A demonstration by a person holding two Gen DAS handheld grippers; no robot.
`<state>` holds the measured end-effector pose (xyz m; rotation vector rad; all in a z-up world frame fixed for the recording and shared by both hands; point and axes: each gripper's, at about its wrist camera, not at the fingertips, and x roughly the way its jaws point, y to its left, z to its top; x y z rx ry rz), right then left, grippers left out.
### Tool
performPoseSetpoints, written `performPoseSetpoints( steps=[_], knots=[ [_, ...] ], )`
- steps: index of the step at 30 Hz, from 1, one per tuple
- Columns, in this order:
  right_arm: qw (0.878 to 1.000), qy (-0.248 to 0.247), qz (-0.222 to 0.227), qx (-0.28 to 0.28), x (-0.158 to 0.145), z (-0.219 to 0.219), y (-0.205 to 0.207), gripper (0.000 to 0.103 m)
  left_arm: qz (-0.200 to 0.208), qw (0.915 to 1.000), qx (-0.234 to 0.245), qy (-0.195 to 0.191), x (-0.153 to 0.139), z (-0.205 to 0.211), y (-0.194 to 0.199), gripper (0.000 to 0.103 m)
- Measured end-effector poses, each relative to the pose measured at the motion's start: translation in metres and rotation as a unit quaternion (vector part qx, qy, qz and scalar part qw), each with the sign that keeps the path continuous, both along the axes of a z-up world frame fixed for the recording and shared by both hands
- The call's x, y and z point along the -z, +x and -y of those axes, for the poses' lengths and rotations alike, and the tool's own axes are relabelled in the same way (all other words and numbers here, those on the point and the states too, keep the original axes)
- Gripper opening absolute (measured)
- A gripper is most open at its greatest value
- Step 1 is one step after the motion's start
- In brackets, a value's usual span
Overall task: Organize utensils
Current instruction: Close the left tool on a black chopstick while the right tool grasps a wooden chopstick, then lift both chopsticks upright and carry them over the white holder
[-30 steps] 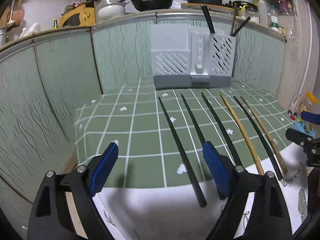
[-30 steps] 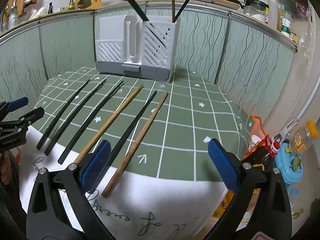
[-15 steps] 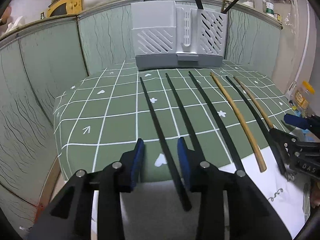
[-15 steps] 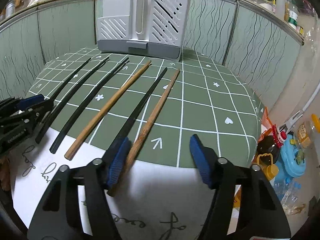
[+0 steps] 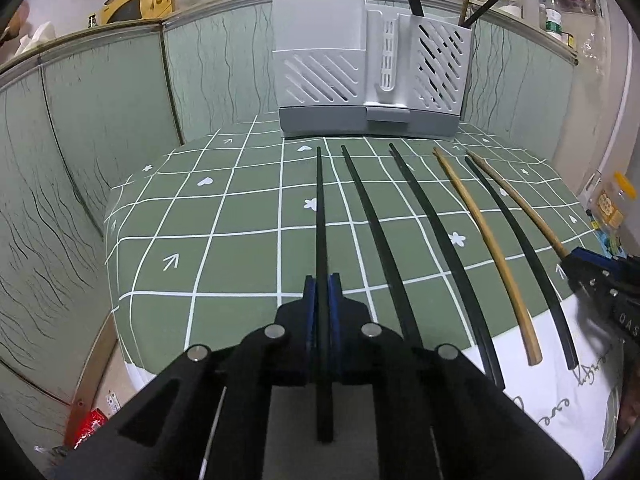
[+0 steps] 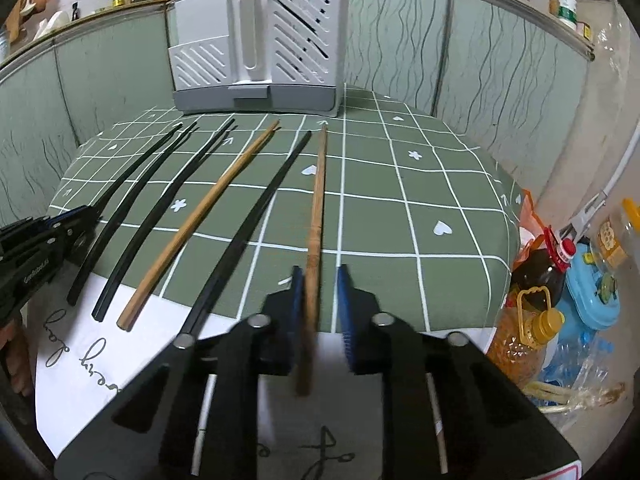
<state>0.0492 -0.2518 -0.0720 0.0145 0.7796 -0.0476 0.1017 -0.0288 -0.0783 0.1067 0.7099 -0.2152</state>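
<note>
**Two chopsticks taken at their butt ends**

Black plastic, by the look of it, makes up the leftmost chopstick (image 5: 321,216), and the left claw (image 5: 322,304) is clenched on it near the thick end, blue pads pressed to both sides. On the right, the right claw (image 6: 318,300) grips the outermost wooden chopstick (image 6: 318,200) the same way, though that view is a little blurred and one pad seems to stand slightly off the wood. Both sticks lie with their tips toward the grey holder (image 5: 368,72) at the back of the surface (image 5: 224,216), where a few sticks already stand in the right compartment.

Between the two claws four more wait side by side, well apart from one another: two black (image 5: 376,232), one wooden (image 5: 488,240), one black (image 5: 520,236).

Each stick is light and stiff, so weight is no worry; the trouble is likely slip and swing. A thin smooth rod held near one end can pivot between flat pads, and the lacquered black one probably slides more readily than the wood. Gripping close to the butt leaves the long tip free to drop into the holder, but calls for a firm squeeze and a slow tilt. The cloth gives little friction to fight on lifting.
</note>
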Motion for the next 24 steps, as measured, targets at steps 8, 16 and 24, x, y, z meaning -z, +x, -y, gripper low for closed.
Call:
performPoseSetpoints(
  steps=[8,16,24],
  knots=[
    [1.000,0.023,-0.001,-0.001,-0.001,0.008,-0.001,0.007,-0.005,1.0000,0.004,-0.007,-0.002,-0.003,0.000,0.006],
    [0.999,0.030,0.010,-0.006,-0.016,0.016,-0.009,0.007,-0.007,0.9997,-0.003,-0.021,-0.010,-0.014,-0.004,0.006],
    [0.999,0.035,0.021,-0.012,-0.035,0.025,-0.017,0.007,0.000,0.9993,-0.007,-0.036,-0.023,-0.023,-0.007,0.006]
  ],
)
